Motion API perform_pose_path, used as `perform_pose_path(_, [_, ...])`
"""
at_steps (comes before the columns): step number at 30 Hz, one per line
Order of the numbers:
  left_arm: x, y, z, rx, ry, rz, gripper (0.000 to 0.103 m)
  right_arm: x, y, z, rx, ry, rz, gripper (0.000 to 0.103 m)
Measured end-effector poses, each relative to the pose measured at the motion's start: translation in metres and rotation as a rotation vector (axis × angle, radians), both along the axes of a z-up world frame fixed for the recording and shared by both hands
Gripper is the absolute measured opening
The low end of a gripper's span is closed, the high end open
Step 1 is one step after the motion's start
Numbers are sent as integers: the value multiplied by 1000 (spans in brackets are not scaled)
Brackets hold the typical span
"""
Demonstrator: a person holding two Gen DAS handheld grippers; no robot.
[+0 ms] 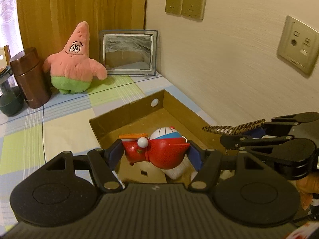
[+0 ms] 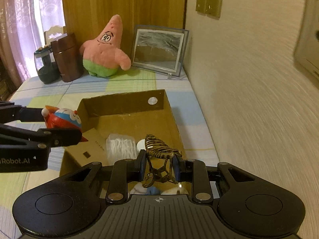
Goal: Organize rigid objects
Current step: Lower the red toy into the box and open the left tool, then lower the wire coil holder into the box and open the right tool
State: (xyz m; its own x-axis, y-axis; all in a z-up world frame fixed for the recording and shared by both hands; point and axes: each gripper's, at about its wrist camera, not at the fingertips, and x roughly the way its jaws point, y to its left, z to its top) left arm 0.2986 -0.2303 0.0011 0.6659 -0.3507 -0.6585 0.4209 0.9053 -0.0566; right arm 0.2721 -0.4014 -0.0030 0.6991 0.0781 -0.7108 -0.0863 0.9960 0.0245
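My left gripper point(image 1: 155, 154) is shut on a red, white and blue cartoon cat figurine point(image 1: 159, 149), held above the near part of an open cardboard box point(image 1: 127, 113). In the right wrist view the figurine point(image 2: 63, 119) hangs over the box's left wall point(image 2: 123, 103). My right gripper point(image 2: 158, 167) is shut on a tiger-striped hair claw clip point(image 2: 159, 149) over the box's near end; the clip point(image 1: 233, 128) also shows at the right of the left wrist view. A clear bag of white items point(image 2: 121, 147) and a small white round thing point(image 2: 142, 144) lie in the box.
At the back stand a pink star plush point(image 1: 75, 59), a framed picture point(image 1: 129, 52), a brown canister point(image 1: 30, 77) and a dark green jar point(image 1: 10, 97). A checked cloth point(image 1: 59, 119) covers the surface. A wall with sockets point(image 1: 185, 4) runs along the right.
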Motion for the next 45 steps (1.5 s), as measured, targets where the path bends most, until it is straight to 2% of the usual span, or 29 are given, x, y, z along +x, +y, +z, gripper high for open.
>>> perform_pose_path(10, [50,6,-7,17,15,3,64,44,-4,-12,-18,28,32,24])
perform_pose_path(21, [96,5,-29,65,49,0,64,95,-2,-29,-36,66,73,24])
perform_pose_path(36, [124,3,-56,99,82,-9,65,128,12,-43,-23,85,98,24])
perform_pose_path(37, [125,2,-56,98,84,-13,66,129,13,-44,-22,85,98,24])
perform_pose_path(39, [125,3,-55,92,68,-8,81,129,13,-44,-20,84,97,24])
perform_pose_path(45, [123,9,-47,85,39,9,81,128,12,-44,-9,87,94,24])
